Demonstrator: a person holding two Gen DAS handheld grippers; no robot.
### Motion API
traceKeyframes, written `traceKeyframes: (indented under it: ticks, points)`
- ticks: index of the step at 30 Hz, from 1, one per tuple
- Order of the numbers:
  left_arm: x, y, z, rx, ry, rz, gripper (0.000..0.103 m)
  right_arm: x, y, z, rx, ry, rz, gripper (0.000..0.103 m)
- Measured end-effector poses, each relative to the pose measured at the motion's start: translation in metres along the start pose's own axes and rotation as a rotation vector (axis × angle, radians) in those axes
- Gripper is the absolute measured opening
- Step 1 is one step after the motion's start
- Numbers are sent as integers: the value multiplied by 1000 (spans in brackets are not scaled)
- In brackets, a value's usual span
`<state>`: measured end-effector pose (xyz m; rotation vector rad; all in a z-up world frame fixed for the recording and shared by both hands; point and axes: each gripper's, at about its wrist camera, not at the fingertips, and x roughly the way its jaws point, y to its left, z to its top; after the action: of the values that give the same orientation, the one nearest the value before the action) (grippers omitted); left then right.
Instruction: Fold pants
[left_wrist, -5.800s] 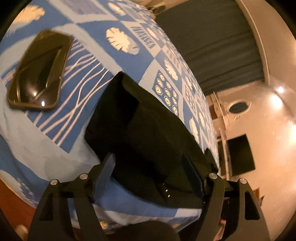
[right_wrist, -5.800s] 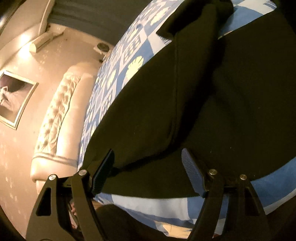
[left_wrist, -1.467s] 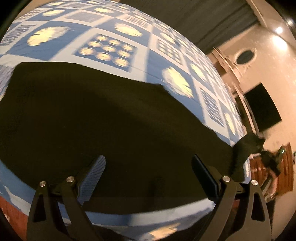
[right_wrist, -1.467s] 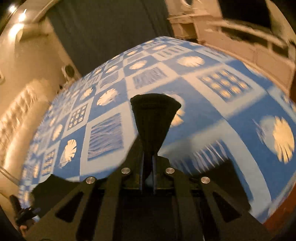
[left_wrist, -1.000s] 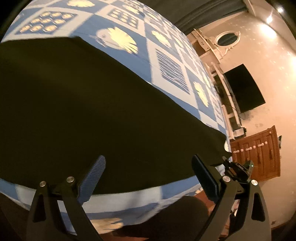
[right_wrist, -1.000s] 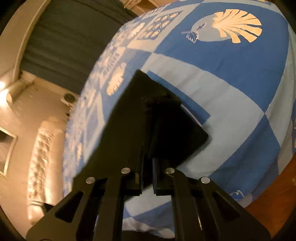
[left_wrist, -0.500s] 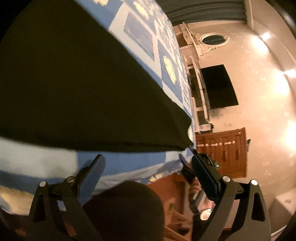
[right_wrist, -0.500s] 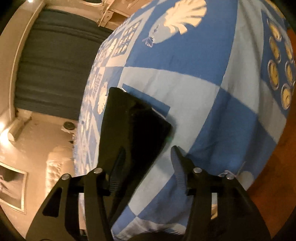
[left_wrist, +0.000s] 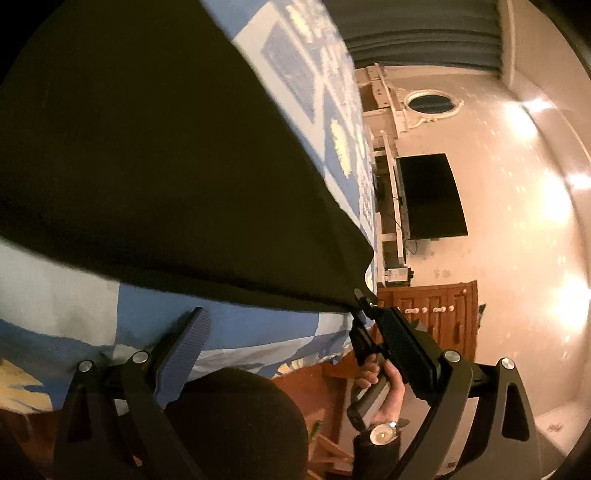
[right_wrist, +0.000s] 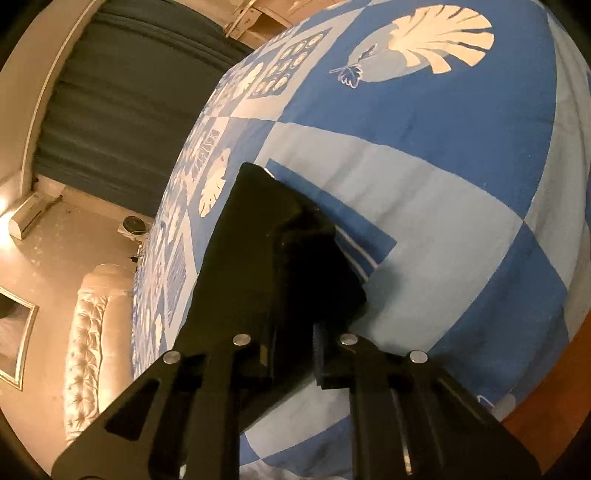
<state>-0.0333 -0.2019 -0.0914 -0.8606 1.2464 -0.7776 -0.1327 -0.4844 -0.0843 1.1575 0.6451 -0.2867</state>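
While the left gripper (left_wrist: 295, 343) hangs off the near edge of the bed with its fingers spread wide and nothing between them, the right gripper (right_wrist: 291, 354) has its fingers drawn nearly together, pinching a corner of the black pants (right_wrist: 266, 258). In the right wrist view the pants run from the jaws toward 11 o'clock as a dark folded wedge lying on the blue patchwork bedspread (right_wrist: 424, 184), with a thicker doubled flap at 1 o'clock from the fingertips. Only this view shows the tufted cream headboard (right_wrist: 88, 332) at 8 o'clock, the dark curtain (right_wrist: 122, 92) at 10 o'clock and the wall air conditioner (right_wrist: 29, 216) at 9 o'clock.

The left wrist view alone shows the pants (left_wrist: 147, 147) spread broad and flat across the upper left, their corner ending at 3 o'clock of centre just above the right gripper's tip (left_wrist: 364, 306). It also shows the person's right hand (left_wrist: 384, 384) wrapped around that gripper's handle at 5 o'clock, a wristwatch (left_wrist: 382, 437) below it, a wall television (left_wrist: 432, 195) at 2 o'clock, an oval mirror (left_wrist: 430, 103) above that, and a brown wooden cabinet (left_wrist: 436, 317) at 4 o'clock
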Motion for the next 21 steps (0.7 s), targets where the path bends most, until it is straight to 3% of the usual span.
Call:
traceKeyframes:
  ticks: [4,9,17,18,19,20,21]
  points:
    - [-1,4,0,-19,-20,9,93,-4,-15,3,31,5,25,12]
    - [14,19,5,-165,-31,-25,93,-4,-24,-1,52,8,48,12]
    - [18,13,10,-173,-85,5,93,-5,-27,-3,65,6,77,12]
    - [16,13,9,-177,-93,18,88,-5,-28,-3,68,7,83,13]
    - [17,11,11,-178,-97,34,66,-6,-29,-3,71,7,92,13]
    - [17,11,11,-177,-91,50,54,-5,-30,-3,76,7,99,14]
    - [19,12,11,-178,-80,72,32,-7,-33,-4,78,8,108,14]
